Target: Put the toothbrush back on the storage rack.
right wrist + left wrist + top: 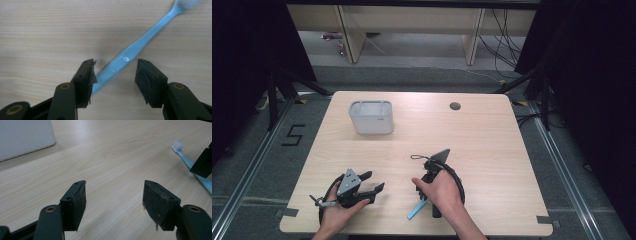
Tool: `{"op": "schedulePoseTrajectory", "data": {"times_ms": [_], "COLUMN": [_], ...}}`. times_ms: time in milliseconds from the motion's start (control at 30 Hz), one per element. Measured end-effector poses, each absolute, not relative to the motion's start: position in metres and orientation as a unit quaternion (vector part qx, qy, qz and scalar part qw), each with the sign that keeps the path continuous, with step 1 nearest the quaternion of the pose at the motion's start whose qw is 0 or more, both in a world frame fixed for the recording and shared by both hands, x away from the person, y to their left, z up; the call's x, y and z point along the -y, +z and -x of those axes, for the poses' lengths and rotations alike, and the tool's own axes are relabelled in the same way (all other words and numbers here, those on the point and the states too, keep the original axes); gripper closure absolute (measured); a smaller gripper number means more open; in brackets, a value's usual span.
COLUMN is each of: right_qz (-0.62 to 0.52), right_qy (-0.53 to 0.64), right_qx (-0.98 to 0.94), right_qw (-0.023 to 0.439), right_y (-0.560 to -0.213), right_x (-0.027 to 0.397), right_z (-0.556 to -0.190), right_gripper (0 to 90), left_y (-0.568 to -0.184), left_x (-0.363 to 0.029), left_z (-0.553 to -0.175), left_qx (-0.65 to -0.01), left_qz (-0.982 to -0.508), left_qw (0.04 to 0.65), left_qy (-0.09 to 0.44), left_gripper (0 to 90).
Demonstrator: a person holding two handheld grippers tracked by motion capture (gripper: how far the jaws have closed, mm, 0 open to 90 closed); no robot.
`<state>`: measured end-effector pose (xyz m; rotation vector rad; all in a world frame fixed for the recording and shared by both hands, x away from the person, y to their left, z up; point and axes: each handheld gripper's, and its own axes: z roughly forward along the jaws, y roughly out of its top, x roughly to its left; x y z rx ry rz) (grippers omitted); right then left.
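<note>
A: Right gripper (113, 75): jaws apart, pointed down over the light blue toothbrush (140, 42). The handle lies between the jaws, crossing diagonally toward the upper right of the right gripper view; the pads are not pressing on it.

B: The straddle suggests a pickup at mid-handle. Left gripper (115, 202)?

A: Jaws wide, nothing held, resting low at the lower left of the table (492, 135).

B: The white bin (371, 117) at upper left appears the likely destination.
</note>
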<state>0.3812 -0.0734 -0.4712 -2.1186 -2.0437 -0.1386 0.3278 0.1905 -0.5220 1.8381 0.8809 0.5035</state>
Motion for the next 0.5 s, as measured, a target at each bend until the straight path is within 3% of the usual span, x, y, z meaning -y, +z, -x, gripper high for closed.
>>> {"op": "schedulePoseTrajectory", "data": {"times_ms": [500], "right_qz": [0.731], "right_qy": [-0.012], "right_qx": [0.678], "right_qw": [0.075], "right_y": [-0.4730], "right_x": [0.0691], "right_z": [-0.3848], "right_gripper": [55.4], "left_y": [-0.5225], "left_x": [-0.1900], "left_z": [-0.3283], "left_qx": [-0.361], "left_qz": [-0.759], "left_qw": [0.500], "left_qy": [0.207], "left_gripper": [34.7]}}
